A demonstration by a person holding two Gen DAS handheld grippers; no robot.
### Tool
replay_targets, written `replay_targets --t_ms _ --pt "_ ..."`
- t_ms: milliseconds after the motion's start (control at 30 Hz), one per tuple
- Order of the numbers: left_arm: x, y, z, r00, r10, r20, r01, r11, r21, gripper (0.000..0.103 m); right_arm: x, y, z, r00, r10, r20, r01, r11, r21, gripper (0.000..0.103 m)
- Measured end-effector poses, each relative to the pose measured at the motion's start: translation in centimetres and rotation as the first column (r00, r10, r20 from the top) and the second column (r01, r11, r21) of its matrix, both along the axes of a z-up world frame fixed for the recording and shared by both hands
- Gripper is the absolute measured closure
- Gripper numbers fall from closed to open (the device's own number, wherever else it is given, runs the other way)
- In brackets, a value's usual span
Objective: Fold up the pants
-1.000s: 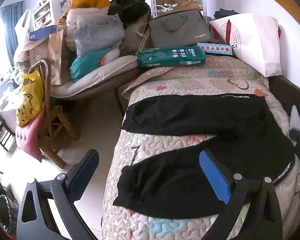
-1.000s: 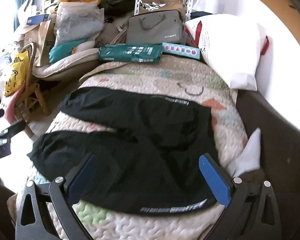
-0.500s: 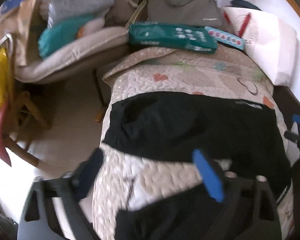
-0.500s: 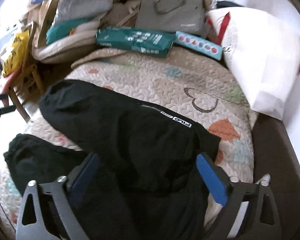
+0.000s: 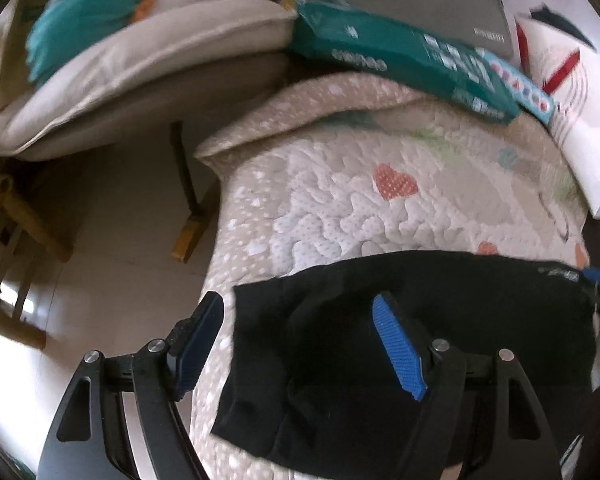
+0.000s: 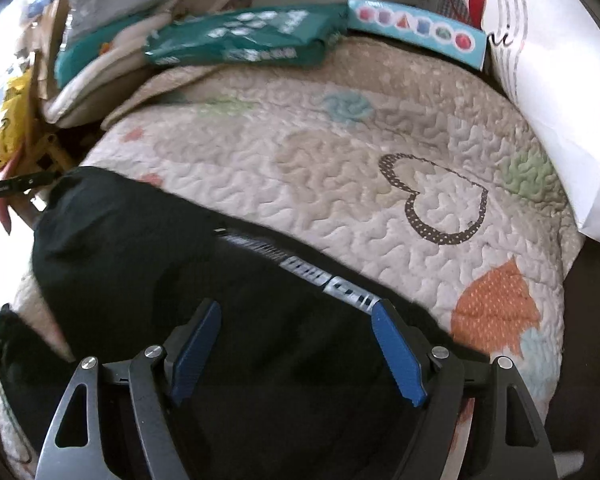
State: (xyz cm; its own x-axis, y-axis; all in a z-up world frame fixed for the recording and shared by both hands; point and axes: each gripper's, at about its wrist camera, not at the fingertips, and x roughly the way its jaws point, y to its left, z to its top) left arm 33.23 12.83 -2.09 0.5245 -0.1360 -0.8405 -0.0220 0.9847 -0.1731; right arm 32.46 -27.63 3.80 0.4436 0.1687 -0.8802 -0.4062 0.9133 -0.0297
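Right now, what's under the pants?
The quilt: its patterned top shows beyond the pants and past the leg end. Anything between the two is covered.

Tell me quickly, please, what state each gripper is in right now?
Left gripper: open, holding nothing, over the black pants.
Right gripper: open, holding nothing.

A cluttered home bedroom; quilted heart-patterned bedspread point(image 6: 340, 152), white pillow point(image 6: 548, 92); cushioned wooden chair point(image 5: 112, 76) alongside
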Motion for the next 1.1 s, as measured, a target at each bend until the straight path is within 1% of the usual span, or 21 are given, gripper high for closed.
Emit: replay_targets --t_ms 133,167,233,300,367,400,433,467,500,533,567,633,700,733,867,967,1100 --pt "1.4 -1.7 -1.1 0.996 -0.087 -0.013 0.087 0.996 0.028 0.026 2.6 0.4 -1.1 1.000 0.005 0.009 -0.005 1.000 -0.005 0.021" --pt "1.6 -2.2 -1.3 0.994 -0.108 -0.019 0.109 0.993 0.037 0.026 3.3 0.7 -1.3 1.000 0.017 0.011 -0.017 1.000 0.006 0.021" --pt "1.8 -3.0 -1.8 0.989 -0.144 -0.024 0.145 0.986 0.078 0.026 4.2 1.4 -1.7 0.999 0.051 0.008 -0.051 0.999 0.019 0.021" --pt "1.9 -3.1 -1.8 0.987 -0.157 -0.022 0.158 0.984 0.082 0.027 5.1 2.2 -2.7 0.995 0.098 -0.014 -0.098 0.995 0.019 0.021" --pt "2.0 -2.8 -1.6 0.987 -0.160 -0.027 0.161 0.985 0.054 0.042 5.9 2.6 -3.7 0.992 0.117 -0.039 -0.116 0.993 0.015 0.023" --pt "1.6 -2.8 -1.3 0.986 -0.167 -0.017 0.168 0.984 0.062 0.061 6.2 2.6 -3.9 0.992 0.120 -0.036 -0.119 0.993 0.029 0.025" --pt "1.4 -2.8 -1.0 0.985 -0.174 -0.012 0.174 0.982 0.070 0.080 6.3 2.6 -3.8 0.992 0.119 -0.032 -0.118 0.992 0.041 0.035" --pt "1.3 -2.9 -0.6 0.984 -0.177 -0.010 0.177 0.981 0.079 0.088 6.3 2.6 -3.7 0.992 0.120 -0.036 -0.118 0.991 0.058 0.043" --pt "1.1 -2.9 -0.4 0.983 -0.185 -0.011 0.185 0.980 0.069 0.091 6.1 2.5 -3.5 0.990 0.133 -0.048 -0.129 0.988 0.088 0.063" --pt "0.8 -2.9 0.1 0.983 -0.185 -0.004 0.185 0.980 0.073 0.091 6.0 2.4 -3.4 0.987 0.146 -0.061 -0.139 0.984 0.113 0.085" --pt "0.7 -3.1 0.3 0.983 -0.186 0.000 0.185 0.979 0.082 0.092 5.8 2.4 -3.4 0.984 0.157 -0.080 -0.145 0.980 0.135 0.087" --pt "0.1 -3.8 1.4 0.982 -0.185 0.022 0.182 0.977 0.110 0.092 5.1 2.5 -3.2 0.984 0.163 -0.077 -0.153 0.980 0.129 0.092" --pt "-0.4 -4.1 2.4 0.983 -0.180 0.040 0.175 0.977 0.120 0.092 4.6 2.4 -2.8 0.985 0.152 -0.077 -0.141 0.982 0.129 0.095" --pt "-0.8 -4.2 3.1 0.982 -0.180 0.058 0.172 0.978 0.122 0.092 4.4 2.3 -2.4 0.987 0.144 -0.073 -0.134 0.983 0.129 0.101" --pt "-3.0 -4.3 5.9 0.979 -0.171 0.111 0.155 0.978 0.140 0.092 2.8 2.0 -0.1 0.992 0.119 -0.039 -0.113 0.985 0.133 0.101" --pt "-5.5 -4.1 8.1 0.975 -0.162 0.153 0.144 0.982 0.126 0.092 0.7 1.9 2.0 0.993 0.116 -0.015 -0.113 0.986 0.123 0.101" --pt "-10.0 -4.8 10.6 0.963 -0.178 0.205 0.152 0.979 0.138 0.092 -4.0 1.3 4.8 0.994 0.113 0.006 -0.113 0.988 0.104 0.101"
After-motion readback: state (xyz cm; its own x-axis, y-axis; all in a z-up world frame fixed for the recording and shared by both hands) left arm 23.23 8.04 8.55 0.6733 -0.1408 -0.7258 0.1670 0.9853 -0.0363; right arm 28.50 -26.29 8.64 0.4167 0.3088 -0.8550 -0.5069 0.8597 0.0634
